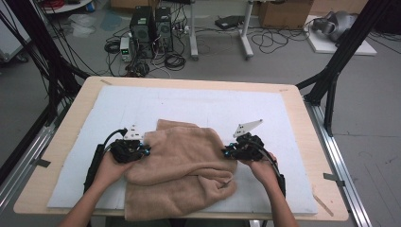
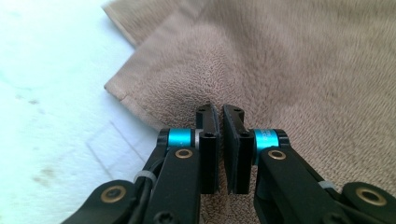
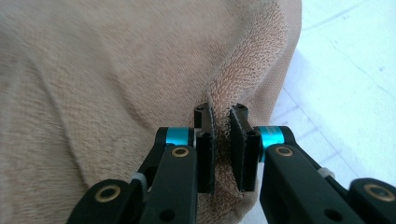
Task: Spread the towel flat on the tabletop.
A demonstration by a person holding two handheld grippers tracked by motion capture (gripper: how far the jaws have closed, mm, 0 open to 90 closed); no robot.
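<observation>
Crumpled beige terry towel (image 1: 182, 172) on white table mat (image 1: 198, 106): right gripper (image 3: 226, 135) pinching a raised fold, left gripper (image 2: 220, 135) jaws nearly closed, seemingly empty; folding underway, next lift evenly.

No readable text, labels or numbers anywhere.
</observation>
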